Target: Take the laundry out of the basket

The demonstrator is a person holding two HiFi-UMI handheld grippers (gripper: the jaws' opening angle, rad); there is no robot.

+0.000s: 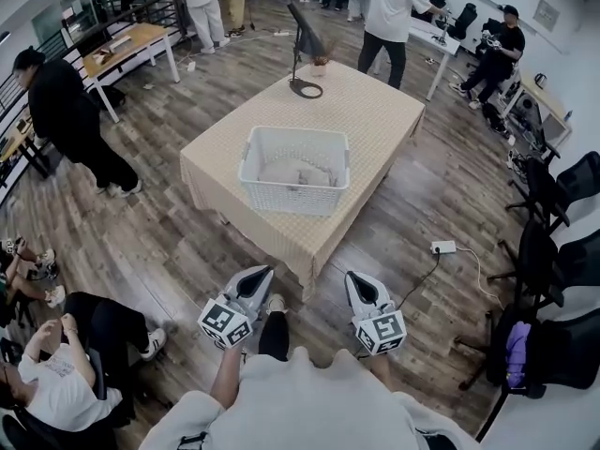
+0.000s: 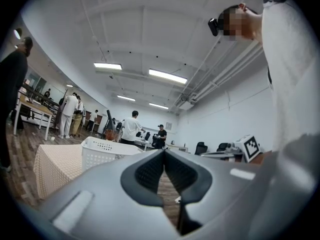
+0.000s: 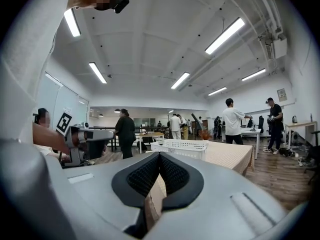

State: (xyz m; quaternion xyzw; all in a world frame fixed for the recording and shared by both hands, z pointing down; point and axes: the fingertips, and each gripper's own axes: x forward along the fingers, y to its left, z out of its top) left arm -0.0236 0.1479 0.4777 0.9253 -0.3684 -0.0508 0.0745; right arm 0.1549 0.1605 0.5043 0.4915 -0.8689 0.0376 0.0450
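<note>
While both grippers hang low in front of my body, the white laundry basket (image 1: 291, 198) stands ahead of them on the table (image 1: 375, 111) with the beige cloth, well apart from both. The pale laundry (image 1: 292, 172) lies at the bottom of the basket, and I cannot tell how many pieces it is.

The left gripper (image 1: 260, 275) is closed, its jaws meeting at the tips with nothing between them. The right gripper (image 1: 355, 279) is closed and empty in the same way. Both point about level toward the table, and a strip of wooden floor lies between them and the near corner of the cloth.

The basket sits almost on the middle line between the two grippers, so I judge neither one clearly nearer. In the left gripper view it shows to the left of the jaws, and in the right gripper view slightly to the right, so the two grippers seem to point a little inward across each other. The long axis of the basket runs across my view, from left to right, with one long wall facing me.

I think the coming move asks for a reach forward over this near wall, with the jaws opened first.
</note>
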